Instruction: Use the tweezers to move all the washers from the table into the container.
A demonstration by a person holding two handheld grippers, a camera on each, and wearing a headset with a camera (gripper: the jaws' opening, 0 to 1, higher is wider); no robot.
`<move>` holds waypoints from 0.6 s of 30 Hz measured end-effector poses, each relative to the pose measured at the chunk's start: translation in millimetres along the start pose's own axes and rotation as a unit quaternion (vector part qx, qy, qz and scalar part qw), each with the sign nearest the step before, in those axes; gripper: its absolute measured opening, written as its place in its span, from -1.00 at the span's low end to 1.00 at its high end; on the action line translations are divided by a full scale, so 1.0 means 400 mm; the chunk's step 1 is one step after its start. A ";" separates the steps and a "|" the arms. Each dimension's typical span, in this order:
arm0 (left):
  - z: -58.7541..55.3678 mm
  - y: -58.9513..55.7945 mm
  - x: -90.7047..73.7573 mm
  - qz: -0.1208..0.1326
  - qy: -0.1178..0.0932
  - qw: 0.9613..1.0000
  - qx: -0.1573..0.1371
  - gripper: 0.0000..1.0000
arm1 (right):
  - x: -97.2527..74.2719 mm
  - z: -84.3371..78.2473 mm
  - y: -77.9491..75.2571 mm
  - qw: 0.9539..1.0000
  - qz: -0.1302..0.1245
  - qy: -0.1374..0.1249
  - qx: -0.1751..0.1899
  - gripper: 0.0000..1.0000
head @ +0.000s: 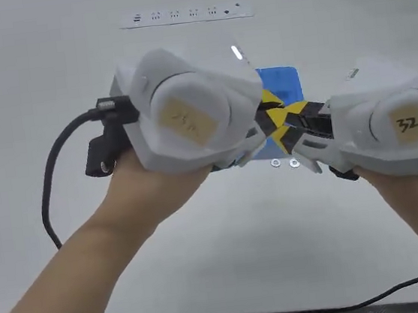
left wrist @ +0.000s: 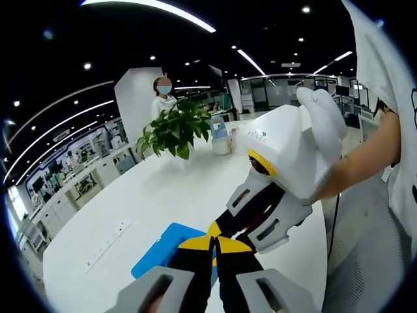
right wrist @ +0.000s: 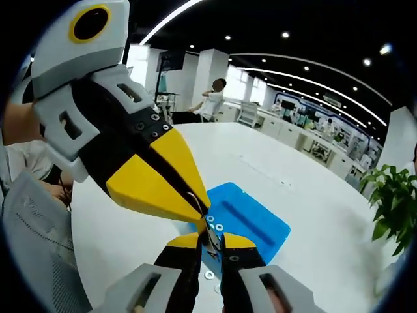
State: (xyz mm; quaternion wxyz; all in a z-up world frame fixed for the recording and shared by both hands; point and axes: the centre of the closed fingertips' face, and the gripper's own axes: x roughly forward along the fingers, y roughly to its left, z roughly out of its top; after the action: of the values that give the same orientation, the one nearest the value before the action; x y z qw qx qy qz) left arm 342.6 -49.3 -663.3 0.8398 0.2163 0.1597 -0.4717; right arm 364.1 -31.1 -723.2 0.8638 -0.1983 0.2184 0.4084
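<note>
My two grippers meet tip to tip over the white table. The left gripper point(head: 265, 116) comes in from the left and the right gripper point(head: 289, 128) from the right. A thin metal pair of tweezers point(right wrist: 207, 225) runs from the left gripper's shut yellow jaws into the right gripper point(right wrist: 210, 242), which is also shut on it. Under the tips lies a flat blue container point(right wrist: 257, 225) point(head: 282, 84) point(left wrist: 159, 257). Two small washers point(head: 285, 164) lie on the table just in front of it. Two more washers point(right wrist: 215, 222) rest on the blue surface near its edge.
A white power strip point(head: 185, 14) lies at the table's far side. A black cable point(head: 52, 174) hangs from the left gripper, and another cable point(head: 391, 294) crosses the near table edge. A potted plant point(left wrist: 172, 130) and a person point(left wrist: 163, 91) are far behind.
</note>
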 end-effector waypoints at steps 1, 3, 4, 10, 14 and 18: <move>-0.007 -0.004 0.002 -0.001 0.002 1.000 -0.001 -1.00 | 0.002 -0.004 0.004 1.000 0.000 0.001 -0.005 -0.86; -0.018 -0.009 0.003 -0.002 0.008 1.000 -0.001 -1.00 | 0.006 -0.012 0.007 1.000 0.003 0.005 -0.003 -0.86; -0.022 -0.010 0.003 -0.002 0.010 1.000 -0.001 -1.00 | 0.008 -0.018 0.011 1.000 0.007 0.005 0.003 -0.86; -0.043 -0.017 0.006 -0.005 0.018 1.000 -0.011 -1.00 | 0.021 -0.044 0.024 0.999 0.018 0.012 0.025 -0.85; -0.050 -0.020 0.010 -0.003 0.014 1.000 -0.016 -1.00 | 0.021 -0.049 0.028 0.999 0.015 0.023 0.020 -0.85; -0.055 -0.024 0.011 -0.003 0.015 1.000 -0.018 -1.00 | 0.021 -0.055 0.031 0.999 0.013 0.033 0.007 -0.85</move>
State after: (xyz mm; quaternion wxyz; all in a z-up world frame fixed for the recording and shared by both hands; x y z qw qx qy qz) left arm 335.1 -45.6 -686.4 0.8397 0.2076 0.1817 -0.4679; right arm 354.4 -29.9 -747.9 0.8520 -0.2029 0.2519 0.4116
